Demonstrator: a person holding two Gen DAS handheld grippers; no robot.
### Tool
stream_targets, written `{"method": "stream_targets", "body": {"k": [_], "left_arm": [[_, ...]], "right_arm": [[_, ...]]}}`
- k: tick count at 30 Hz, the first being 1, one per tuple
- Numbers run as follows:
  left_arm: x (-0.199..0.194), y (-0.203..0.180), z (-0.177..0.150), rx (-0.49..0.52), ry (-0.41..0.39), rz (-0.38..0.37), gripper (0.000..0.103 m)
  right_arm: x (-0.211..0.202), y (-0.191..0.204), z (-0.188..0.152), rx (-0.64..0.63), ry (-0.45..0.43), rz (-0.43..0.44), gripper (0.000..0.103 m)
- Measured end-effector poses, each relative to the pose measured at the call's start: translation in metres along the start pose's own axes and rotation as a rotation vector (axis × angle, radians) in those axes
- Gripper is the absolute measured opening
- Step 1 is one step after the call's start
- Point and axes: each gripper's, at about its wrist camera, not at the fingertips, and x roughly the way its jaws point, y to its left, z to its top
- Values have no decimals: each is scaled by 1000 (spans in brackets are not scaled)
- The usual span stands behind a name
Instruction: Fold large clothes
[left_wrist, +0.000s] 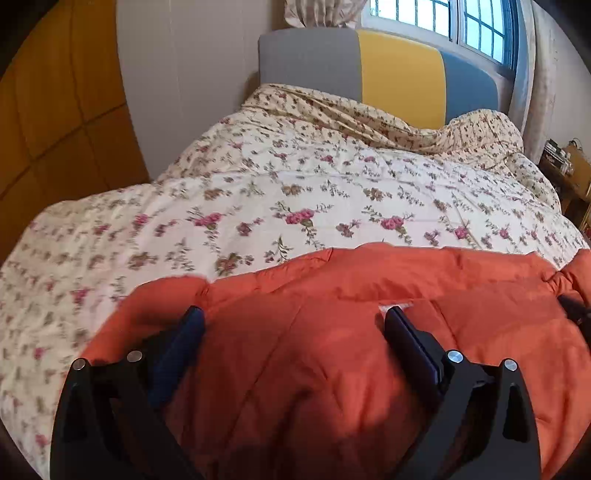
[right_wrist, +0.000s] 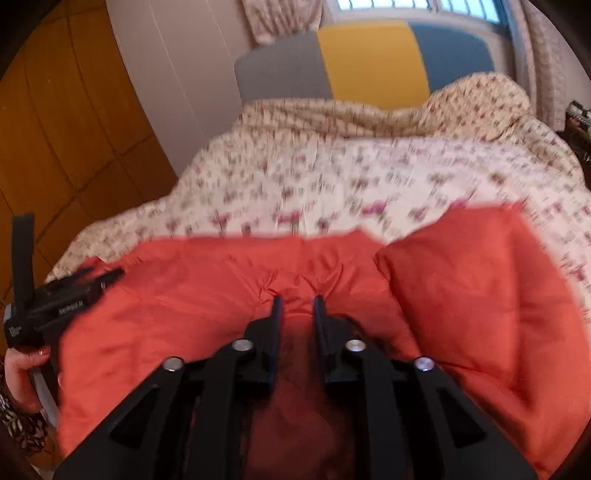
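Across the near end of a bed (left_wrist: 92, 258) covered by a floral quilt (left_wrist: 295, 184) lies the task's thing, a large orange puffer jacket (left_wrist: 332, 354), spread wide and padded, with a bulky fold or sleeve section (right_wrist: 480, 288) rising at its right side in the right wrist view. Behind it stand a headboard (left_wrist: 399, 74) in grey, yellow and blue panels and a window (left_wrist: 443, 18). By its look the jacket is soft, springy and light for its bulk, with a smooth shell that may slide between pads and puff back after pressing; a seam or hem edge probably offers a surer hold than the middle of a quilted panel. Smaller, the left gripper (left_wrist: 293, 317) hovers over the jacket with its fingers spread wide and nothing between them. Its body also shows at the left edge of the right wrist view, held by the person's hand (right_wrist: 22, 373). Smallest, the right gripper (right_wrist: 297, 306) has its fingers drawn near together with a narrow gap, apparently pinching a pucker of orange fabric, though motion blur leaves the grip uncertain.
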Motion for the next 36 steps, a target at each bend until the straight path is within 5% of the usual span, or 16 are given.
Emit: {"method": "stream_targets", "body": {"k": [3,6,9,22,25,30,33,36], "left_arm": [[-25,3,4,-35,-67,-4,97],[-17,2,10,17,-65,91,97],[10,4,5,86,-15,159,100],[23,23,-4,-23,3,2,100],[-5,30,-7,-49,3,-24,100],[-81,50,-54,-232,-111,-73,100],[-111,56,-90,-293,-147,-111,100],[-133,54,-120,-287,-149,-84,100]], "right_arm": [[-30,-15,11,4,-78,-83,19],[-32,-45,19,14,-63,-219,19],[-17,-80,15,123,-8,-198,19],[6,-104,2,200,8,-190,19],[-23,-91,5,191,-21,-214,28],[-90,-40,-23,161,-116,-103,29],[-110,-8,-53,141,-87,-16,29],[-119,23,-82,80,-48,31,18]]}}
